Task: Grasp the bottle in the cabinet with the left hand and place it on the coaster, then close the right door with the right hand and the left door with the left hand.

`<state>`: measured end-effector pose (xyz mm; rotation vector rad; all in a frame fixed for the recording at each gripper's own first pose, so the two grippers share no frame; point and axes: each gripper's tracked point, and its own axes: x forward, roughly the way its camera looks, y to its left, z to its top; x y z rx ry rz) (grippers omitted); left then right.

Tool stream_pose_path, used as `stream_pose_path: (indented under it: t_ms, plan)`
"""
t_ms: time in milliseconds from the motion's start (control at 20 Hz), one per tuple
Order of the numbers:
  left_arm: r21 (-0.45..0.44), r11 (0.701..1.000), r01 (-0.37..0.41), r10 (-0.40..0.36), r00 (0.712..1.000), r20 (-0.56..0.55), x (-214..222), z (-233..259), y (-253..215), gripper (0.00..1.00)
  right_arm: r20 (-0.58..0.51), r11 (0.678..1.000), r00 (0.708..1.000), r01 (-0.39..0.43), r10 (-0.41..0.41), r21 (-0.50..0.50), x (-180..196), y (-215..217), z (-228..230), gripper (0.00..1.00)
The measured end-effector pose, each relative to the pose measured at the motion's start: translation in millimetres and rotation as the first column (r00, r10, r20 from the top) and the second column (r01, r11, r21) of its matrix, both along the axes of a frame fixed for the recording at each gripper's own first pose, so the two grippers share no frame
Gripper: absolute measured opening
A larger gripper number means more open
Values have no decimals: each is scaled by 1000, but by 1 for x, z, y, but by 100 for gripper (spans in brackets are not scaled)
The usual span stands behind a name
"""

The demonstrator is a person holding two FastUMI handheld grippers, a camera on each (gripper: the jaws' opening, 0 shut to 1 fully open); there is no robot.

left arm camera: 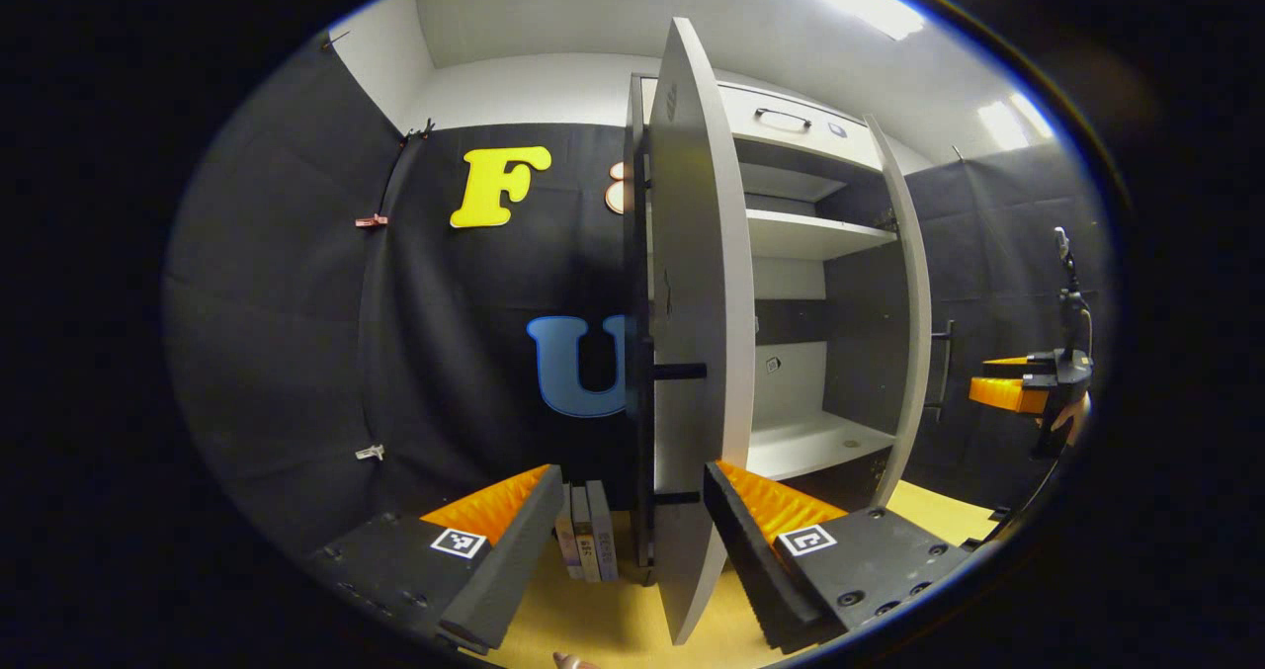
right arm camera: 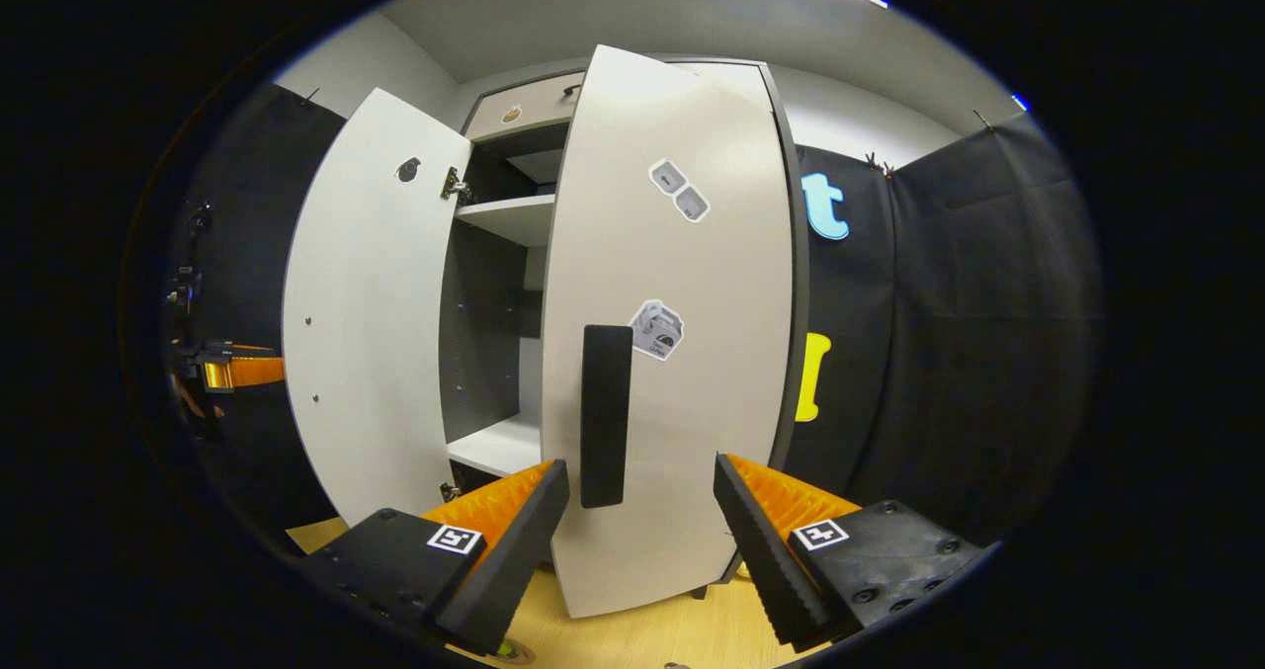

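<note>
Both doors of the cabinet (left arm camera: pixel 791 121) stand swung open, and each gripper faces its own panel. The left gripper (left arm camera: pixel 632 471) has its fingers spread wide and holds nothing. The left door (left arm camera: pixel 692 254) shows edge-on in front of the cabinet, right between those fingers in the left gripper view, though whether either finger touches it I cannot tell. The right gripper (right arm camera: pixel 642 463) is just as wide open and empty. It is squared up to the face of the right door (right arm camera: pixel 672 284), out in front of the cabinet's right side.

As for handling, these look like flat, stiff board panels, light on their hinges (they should swing, not flex). The smooth faces may let a finger slide. The sensible hold is the dark bar handle (right arm camera: pixel 605 414) near the right door's free edge, or a plain push on the face beside it. The left door has its own bar handle (left arm camera: pixel 680 371).

Inside the cabinet, the bottom shelf (left arm camera: pixel 805 444) and the upper shelf (left arm camera: pixel 810 234) look bare. So I judge the bottle is already out of the cabinet, but where it stands I cannot tell. A few books (left arm camera: pixel 588 541) stand upright just beside the cabinet's left foot.
</note>
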<state>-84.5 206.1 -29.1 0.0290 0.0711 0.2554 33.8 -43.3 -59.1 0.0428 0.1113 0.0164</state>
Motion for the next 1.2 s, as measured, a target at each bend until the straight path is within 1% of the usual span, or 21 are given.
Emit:
stream_pose_path:
  t_ms: [100,250,400,500,600,750,800,850,900,950,1000,1050,1200]
  plan:
    - [-10,1000,13,-13,1000,1,1,-1,-5,91,6,1000,1000,-5,5,3,-5,0,4,98]
    - [-16,999,49,-49,999,5,7,-4,-13,91,-3,1000,1000,9,-9,-5,-9,-6,2,98]
    - [-53,993,102,-101,995,19,12,-2,-23,91,-10,1000,1000,15,-15,12,-13,-10,2,98]
    - [-85,987,140,-138,990,31,27,-9,-48,91,-11,1000,1000,26,-26,2,-13,-17,1,98]
    - [-113,978,174,-171,984,42,38,-11,-62,91,-16,999,999,49,-49,-10,-15,-28,0,98]
    - [-125,967,221,-216,975,53,61,-14,-89,91,-19,997,997,81,-81,9,-19,-42,0,98]
    - [-123,958,259,-254,965,59,69,-13,-103,91,-18,996,996,88,-88,12,-21,-48,-1,98]
    - [-136,936,326,-319,945,68,78,-14,-126,91,-14,996,996,92,-92,9,-22,-51,0,98]
    - [-123,938,325,-319,945,66,80,-13,-136,94,-12,995,995,97,-97,4,-23,-54,1,98]
    - [-88,939,333,-330,943,49,89,-15,-140,98,-9,995,995,101,-101,0,-25,-57,2,98]
    - [-59,945,322,-321,947,30,89,-16,-138,98,-7,995,995,100,-100,0,-27,-58,2,98]
    - [-49,945,325,-324,946,22,90,-18,-139,98,-10,995,995,99,-99,1,-28,-59,1,98]
    - [-106,925,364,-362,931,38,90,-18,-143,97,-19,995,995,102,-102,3,-30,-64,-2,98]
